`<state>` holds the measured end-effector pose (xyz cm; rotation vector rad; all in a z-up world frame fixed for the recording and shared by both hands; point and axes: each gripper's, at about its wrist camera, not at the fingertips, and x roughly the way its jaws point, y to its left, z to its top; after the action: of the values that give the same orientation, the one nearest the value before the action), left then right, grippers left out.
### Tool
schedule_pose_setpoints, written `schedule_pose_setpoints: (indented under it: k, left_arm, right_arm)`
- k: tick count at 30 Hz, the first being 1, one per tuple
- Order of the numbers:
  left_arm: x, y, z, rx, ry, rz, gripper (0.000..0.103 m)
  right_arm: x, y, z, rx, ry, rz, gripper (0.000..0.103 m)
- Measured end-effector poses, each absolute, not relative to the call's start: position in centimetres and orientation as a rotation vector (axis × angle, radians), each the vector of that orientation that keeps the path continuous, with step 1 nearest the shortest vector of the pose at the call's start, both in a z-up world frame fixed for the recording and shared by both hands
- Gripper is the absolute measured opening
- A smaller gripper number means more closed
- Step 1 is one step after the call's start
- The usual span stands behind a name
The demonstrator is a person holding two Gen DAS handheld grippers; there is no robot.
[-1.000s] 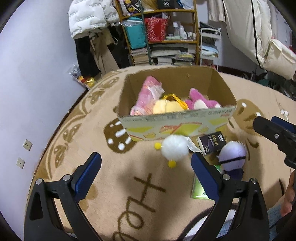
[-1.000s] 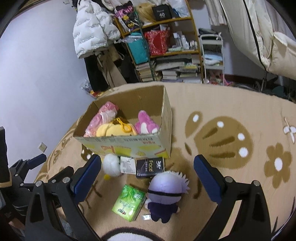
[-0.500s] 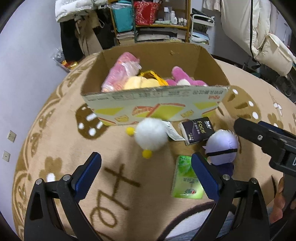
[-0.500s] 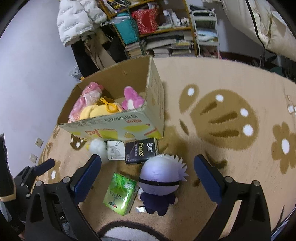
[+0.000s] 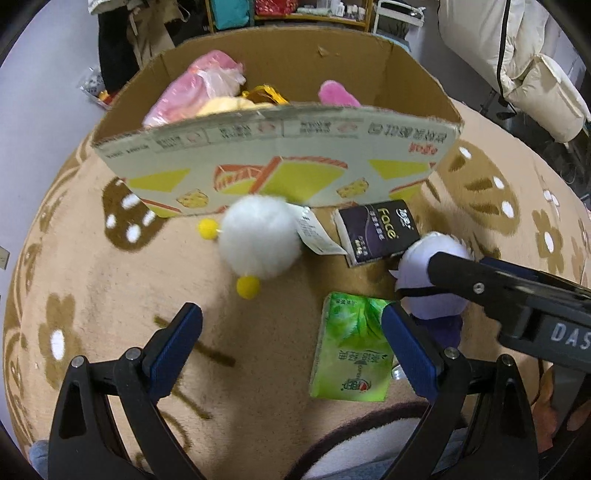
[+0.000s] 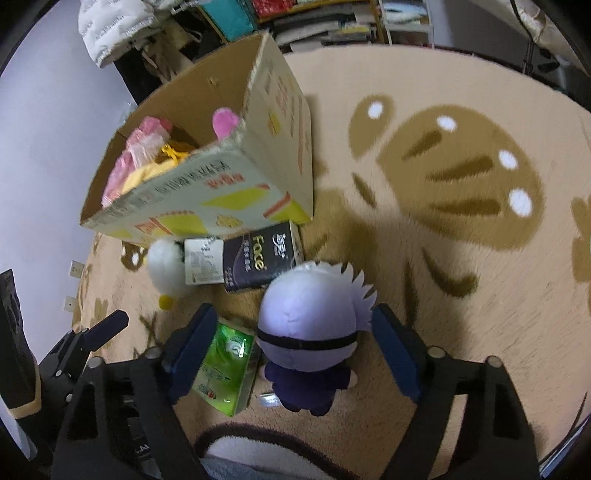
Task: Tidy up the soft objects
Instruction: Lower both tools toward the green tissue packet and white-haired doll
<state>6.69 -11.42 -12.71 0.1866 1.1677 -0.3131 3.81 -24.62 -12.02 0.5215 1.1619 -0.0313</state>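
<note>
A cardboard box (image 5: 280,166) (image 6: 236,184) on the rug holds pink and yellow plush toys (image 5: 199,92). In front of it lie a white fluffy plush with yellow pompoms (image 5: 258,240) (image 6: 166,266), a dark tissue pack (image 5: 376,232) (image 6: 258,254), a green tissue pack (image 5: 351,362) (image 6: 225,365) and a white-haired doll in dark clothes (image 6: 310,328) (image 5: 432,284). My left gripper (image 5: 291,350) is open, just short of the white plush. My right gripper (image 6: 291,354) is open, its fingers on either side of the doll.
A beige patterned rug (image 6: 461,184) covers the floor. Shelves with books and bags (image 5: 295,11) and hanging coats stand behind the box. A white wall (image 6: 44,129) lies to the left.
Both grippers have moved forward and down toward the items in front of the box. The right gripper now straddles the doll. Both stay open.
</note>
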Motion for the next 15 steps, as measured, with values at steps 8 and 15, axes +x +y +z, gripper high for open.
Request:
schedule_pose_setpoints:
  k: [8,15]
  left_arm:
    - [6.5,-13.0,-14.1,0.206,1.224,-0.377,0.097]
    - [6.3,-14.3,-15.5,0.257,1.263,-0.383,0.097]
  right_arm:
    - [4.1,-25.1,-14.2,0.581,1.246,-0.04,0.073]
    - [4.4,-24.8,-15.1,0.595,1.275,-0.009,0.066]
